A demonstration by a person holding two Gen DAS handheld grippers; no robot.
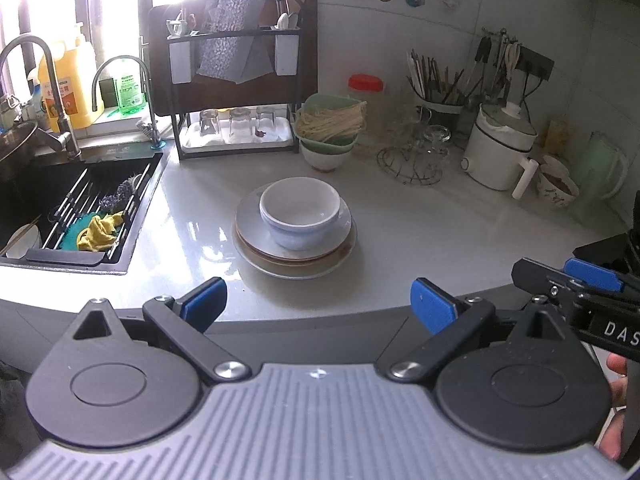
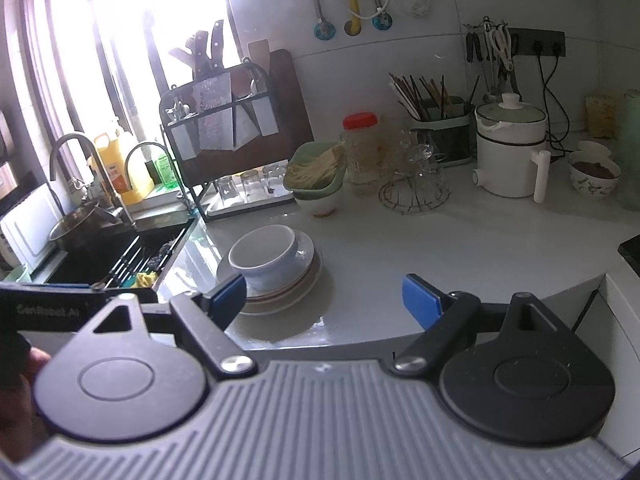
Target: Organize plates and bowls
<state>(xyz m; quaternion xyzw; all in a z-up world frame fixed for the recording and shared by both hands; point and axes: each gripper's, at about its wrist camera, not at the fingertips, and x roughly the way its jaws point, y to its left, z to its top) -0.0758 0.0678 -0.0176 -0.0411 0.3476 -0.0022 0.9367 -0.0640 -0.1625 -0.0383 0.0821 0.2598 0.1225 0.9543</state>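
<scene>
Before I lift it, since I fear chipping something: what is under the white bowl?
The white bowl sits on a stack of plates: a white one on top, a brown-rimmed one beneath, another pale one below. The bowl hides the plates' centres. Both tools are open and clear.

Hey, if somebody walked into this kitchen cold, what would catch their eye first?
Probably the white bowl sitting on a stack of plates in the middle of the pale counter, right of the sink. Behind it, a green basket of noodles rests on another bowl. Both the left gripper and right gripper hang open and empty before the stack.
</scene>
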